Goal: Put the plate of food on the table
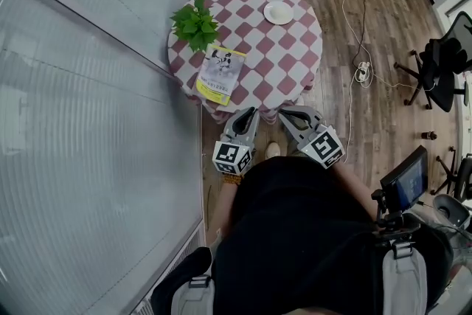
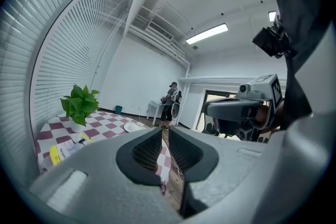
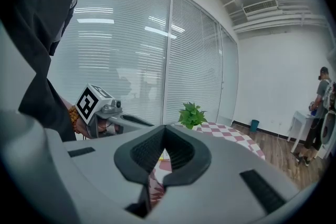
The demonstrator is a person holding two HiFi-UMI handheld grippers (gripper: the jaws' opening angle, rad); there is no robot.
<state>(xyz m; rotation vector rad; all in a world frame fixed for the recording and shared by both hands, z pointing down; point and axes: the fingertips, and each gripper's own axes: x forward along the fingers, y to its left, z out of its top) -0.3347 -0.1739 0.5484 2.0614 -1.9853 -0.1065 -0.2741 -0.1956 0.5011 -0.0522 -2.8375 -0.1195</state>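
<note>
The white plate sits near the far right edge of the checked surface; what it holds is too small to tell. A potted plant stands at the left edge, with a booklet at the near-left edge. Off the near edge, the left claw is slightly spread and empty, and the right claw is pressed together.

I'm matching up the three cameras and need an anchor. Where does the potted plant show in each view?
Head view: the potted plant is upper centre-left, at the round table's left edge beside the window blinds.
Left gripper view: the plant is at mid-left, standing on the table.
Right gripper view: the plant is near the centre, in front of the blinds.
Shared landmark: the red-and-white checked table under it.
</note>
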